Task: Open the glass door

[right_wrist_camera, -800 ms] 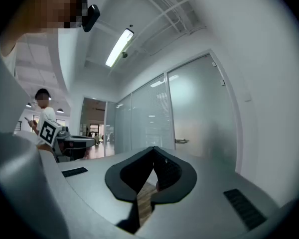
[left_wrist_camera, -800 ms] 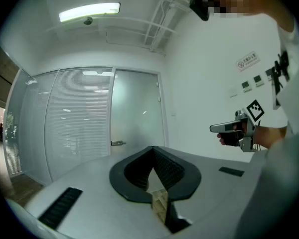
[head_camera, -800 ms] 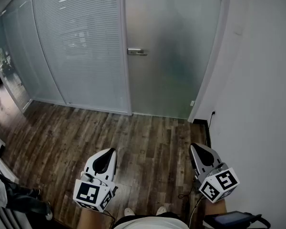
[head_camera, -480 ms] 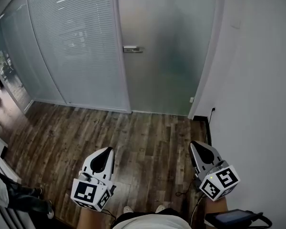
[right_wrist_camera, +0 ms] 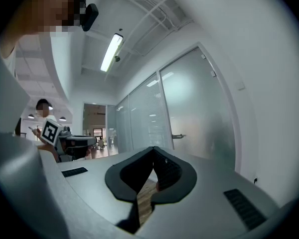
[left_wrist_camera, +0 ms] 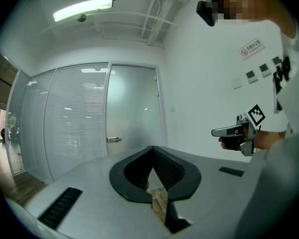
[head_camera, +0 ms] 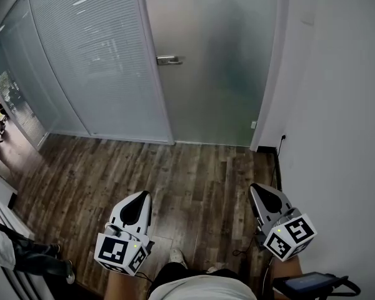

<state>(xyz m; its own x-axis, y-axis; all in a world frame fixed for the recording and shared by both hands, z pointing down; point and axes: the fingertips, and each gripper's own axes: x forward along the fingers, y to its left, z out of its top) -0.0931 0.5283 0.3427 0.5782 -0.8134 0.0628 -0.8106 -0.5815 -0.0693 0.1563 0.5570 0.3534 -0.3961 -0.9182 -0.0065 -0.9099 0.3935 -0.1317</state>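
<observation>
Now the white left gripper (head_camera: 139, 200) and white right gripper (head_camera: 262, 192) point level, jaws together, empty. Well ahead, the frosted glass door (head_camera: 219, 74) stands shut, its metal lever handle (head_camera: 169, 60) horizontal.

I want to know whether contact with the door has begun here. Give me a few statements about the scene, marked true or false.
1. The glass door is closed. True.
2. The left hand-held gripper is clamped on the handle. False: it is held low over the floor, well short of the door, with nothing between its jaws.
3. In the head view, the handle sits near the door's left edge. True.
4. The floor is grey carpet. False: it is dark wood planks.
5. The right hand-held gripper has its jaws together and holds nothing. True.
</observation>
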